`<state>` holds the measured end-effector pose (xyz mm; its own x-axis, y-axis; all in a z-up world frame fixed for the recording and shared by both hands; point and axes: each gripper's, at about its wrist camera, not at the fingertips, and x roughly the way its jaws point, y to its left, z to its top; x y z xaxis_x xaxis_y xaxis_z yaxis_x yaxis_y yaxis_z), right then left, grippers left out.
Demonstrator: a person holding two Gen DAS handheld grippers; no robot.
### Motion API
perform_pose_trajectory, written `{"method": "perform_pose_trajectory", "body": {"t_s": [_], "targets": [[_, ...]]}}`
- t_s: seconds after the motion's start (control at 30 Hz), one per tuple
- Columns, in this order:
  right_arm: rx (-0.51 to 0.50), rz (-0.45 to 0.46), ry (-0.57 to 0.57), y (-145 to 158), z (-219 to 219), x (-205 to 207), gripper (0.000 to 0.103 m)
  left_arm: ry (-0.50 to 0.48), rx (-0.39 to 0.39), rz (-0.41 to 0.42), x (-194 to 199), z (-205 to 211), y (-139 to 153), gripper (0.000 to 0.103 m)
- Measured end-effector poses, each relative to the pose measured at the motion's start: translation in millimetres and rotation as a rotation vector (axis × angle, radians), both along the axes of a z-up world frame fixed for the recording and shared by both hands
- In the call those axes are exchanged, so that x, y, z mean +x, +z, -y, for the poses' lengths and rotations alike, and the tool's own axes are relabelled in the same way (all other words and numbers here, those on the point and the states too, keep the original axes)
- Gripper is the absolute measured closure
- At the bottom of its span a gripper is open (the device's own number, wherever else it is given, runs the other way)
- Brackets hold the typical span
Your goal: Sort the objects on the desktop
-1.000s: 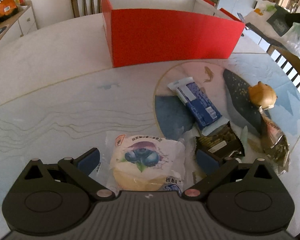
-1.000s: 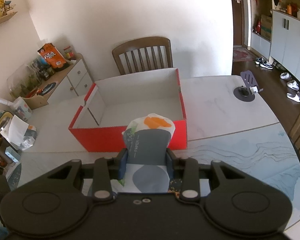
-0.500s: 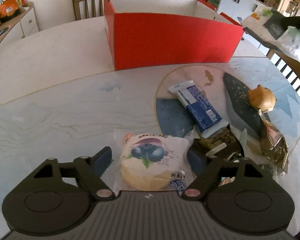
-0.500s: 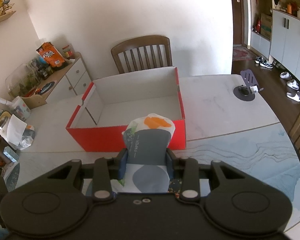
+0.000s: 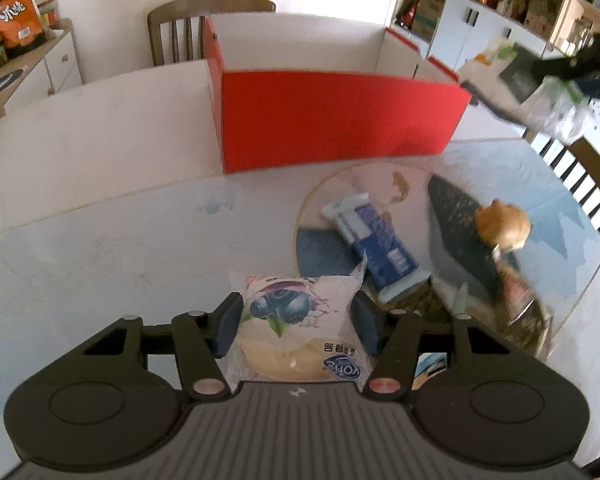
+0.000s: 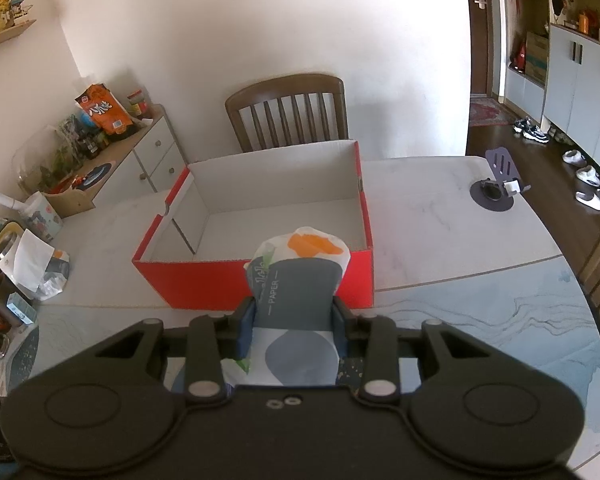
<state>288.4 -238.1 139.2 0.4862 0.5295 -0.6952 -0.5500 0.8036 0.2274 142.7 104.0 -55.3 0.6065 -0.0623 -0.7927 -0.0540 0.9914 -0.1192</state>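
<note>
Your left tool (image 5: pixel 296 328) has just been closing; its pads now pinch the blueberry bun pack (image 5: pixel 296 320) at lower centre, its near end cut off by the tool body. Your right tool (image 6: pixel 294 324) is clamped on a tissue pack (image 6: pixel 298 280), long axis pointing up-frame toward the red box (image 6: pixel 260 280), lower end hidden. Box interior looks empty. On the worktop (image 5: pixel 100 208), right of frame: blue wrapper (image 5: pixel 376 240), blurred; brown snack packets (image 5: pixel 520 300) hard to make out.

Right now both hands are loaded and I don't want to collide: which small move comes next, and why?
Probably carry the right hand-held gripper, shut on the grey-and-white paper tissue pack, forward over the open red cardboard box; it sits directly ahead.
</note>
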Motion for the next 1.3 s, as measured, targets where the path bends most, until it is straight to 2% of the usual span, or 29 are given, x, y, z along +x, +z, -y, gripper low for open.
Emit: {"method": "perform_pose_trajectory", "body": {"t_s": [0.33, 0.7, 0.93, 1.3], "targets": [[0.019, 0.016, 0.013, 6, -1, 6, 0.065, -0.017, -0.022, 0.126, 10, 11, 54, 0.045], [0.034, 0.024, 0.038, 10, -5, 14, 0.065, -0.039, -0.025, 0.216, 49, 20, 100, 0.045], [0.033, 0.028, 0.042, 11, -7, 16, 0.065, -0.045, 0.008, 0.237, 80, 21, 116, 0.045], [0.022, 0.058, 0.066, 13, -21, 40, 0.065, -0.030, 0.039, 0.222, 128, 10, 121, 0.045]]}}
